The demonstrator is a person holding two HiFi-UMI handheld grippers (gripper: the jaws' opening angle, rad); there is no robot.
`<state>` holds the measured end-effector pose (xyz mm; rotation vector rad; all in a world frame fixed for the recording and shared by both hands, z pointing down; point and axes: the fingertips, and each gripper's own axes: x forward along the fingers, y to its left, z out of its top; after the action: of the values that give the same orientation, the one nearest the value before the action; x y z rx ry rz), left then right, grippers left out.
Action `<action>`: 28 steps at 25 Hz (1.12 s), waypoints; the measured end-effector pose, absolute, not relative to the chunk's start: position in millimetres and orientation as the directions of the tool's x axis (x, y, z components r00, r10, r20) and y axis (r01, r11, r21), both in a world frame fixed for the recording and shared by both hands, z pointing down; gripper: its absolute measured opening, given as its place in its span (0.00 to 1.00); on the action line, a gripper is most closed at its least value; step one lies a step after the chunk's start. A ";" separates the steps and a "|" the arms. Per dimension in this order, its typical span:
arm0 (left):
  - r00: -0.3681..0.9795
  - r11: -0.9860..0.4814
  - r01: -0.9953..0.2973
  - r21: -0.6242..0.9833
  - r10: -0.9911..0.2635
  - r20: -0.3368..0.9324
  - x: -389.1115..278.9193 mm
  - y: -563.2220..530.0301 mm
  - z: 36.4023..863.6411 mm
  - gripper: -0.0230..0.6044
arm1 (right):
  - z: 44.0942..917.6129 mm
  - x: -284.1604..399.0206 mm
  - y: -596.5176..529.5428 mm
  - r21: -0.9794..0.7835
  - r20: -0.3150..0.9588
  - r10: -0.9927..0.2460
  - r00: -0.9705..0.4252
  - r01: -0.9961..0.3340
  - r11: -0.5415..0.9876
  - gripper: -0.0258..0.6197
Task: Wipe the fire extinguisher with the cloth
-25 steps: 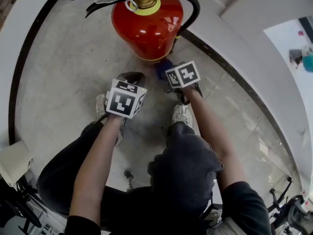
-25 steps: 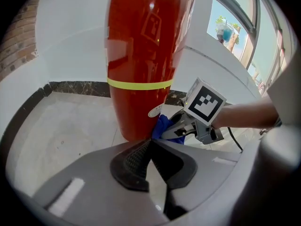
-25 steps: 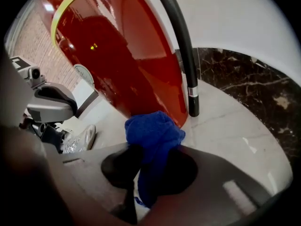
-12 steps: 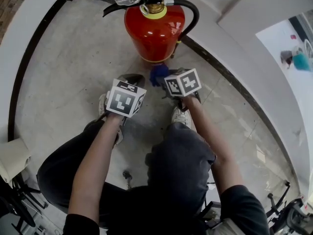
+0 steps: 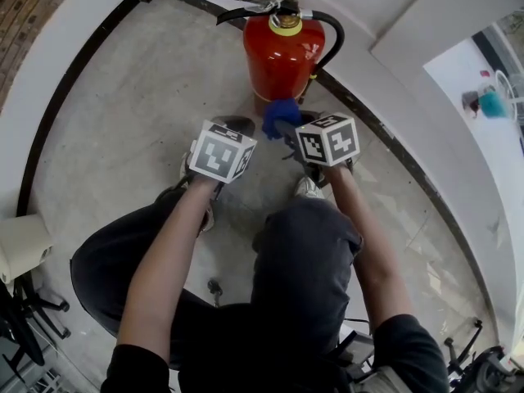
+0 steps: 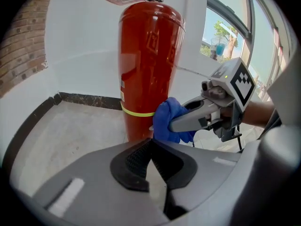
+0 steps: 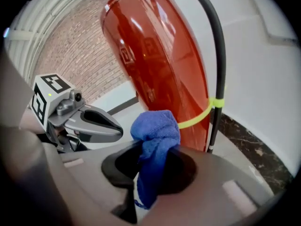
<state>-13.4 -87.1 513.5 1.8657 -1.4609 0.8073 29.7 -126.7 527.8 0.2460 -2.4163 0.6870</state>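
Note:
A red fire extinguisher (image 5: 281, 56) stands on the concrete floor against the white wall, with a black hose (image 5: 332, 35) and a yellow band (image 7: 197, 119) round its lower body. My right gripper (image 5: 286, 128) is shut on a blue cloth (image 5: 281, 115), which bunches out past the jaws just in front of the red cylinder (image 7: 160, 65); I cannot tell whether the cloth (image 7: 155, 135) touches it. My left gripper (image 5: 235, 127) is shut and empty, to the left of the cloth (image 6: 168, 121) and short of the extinguisher (image 6: 148, 69).
A black baseboard (image 5: 74, 64) curves along the white wall round the floor. The person's legs and shoes (image 5: 307, 188) are below the grippers. A white box (image 5: 20, 264) and chair wheels are at the lower left. A window (image 6: 225, 32) is at the right.
Both grippers have risen, the right one more, carrying the blue cloth up from the extinguisher's base. The head view has pulled back, so the extinguisher looks smaller and farther.

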 end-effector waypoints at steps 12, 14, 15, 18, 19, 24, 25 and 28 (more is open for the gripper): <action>0.157 -0.163 -0.985 0.060 -0.692 0.705 -31.7 -96.6 457.4 0.04 | 409.7 24.8 -127.9 -0.318 0.481 -0.085 -0.873 -0.265 0.910 0.15; 0.146 -0.164 -0.986 0.039 -0.714 0.685 -34.8 -99.6 444.0 0.04 | 390.1 24.6 -129.2 -0.297 0.461 -0.102 -0.882 -0.262 0.918 0.15; 0.142 -0.168 -0.985 0.027 -0.723 0.677 -35.4 -100.3 437.7 0.04 | 380.8 24.5 -129.6 -0.288 0.451 -0.111 -0.886 -0.263 0.921 0.15; 0.133 -0.182 -0.983 -0.005 -0.737 0.663 -36.8 -98.7 422.4 0.04 | 355.3 22.8 -128.1 -0.266 0.425 -0.132 -0.895 -0.263 0.928 0.15; 0.132 -0.184 -0.983 -0.010 -0.742 0.658 -37.8 -98.2 417.1 0.04 | 346.7 21.9 -127.5 -0.259 0.415 -0.139 -0.899 -0.263 0.929 0.15; 0.141 -0.193 -0.981 -0.016 -0.770 0.622 -44.7 -100.3 384.8 0.04 | 301.0 14.2 -135.4 -0.236 0.349 -0.204 -0.915 -0.296 0.926 0.15; 0.145 -0.197 -0.980 -0.017 -0.774 0.616 -45.0 -101.6 378.8 0.04 | 292.9 12.2 -139.9 -0.231 0.338 -0.223 -0.914 -0.311 0.922 0.15; 0.158 -0.207 -0.978 -0.015 -0.790 0.593 -44.3 -106.8 361.4 0.04 | 275.5 5.7 -156.6 -0.217 0.332 -0.272 -0.903 -0.354 0.910 0.15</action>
<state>-44.3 -106.8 361.4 2.0696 -1.6858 0.6937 5.7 -156.6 275.5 0.4659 -2.7764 0.3951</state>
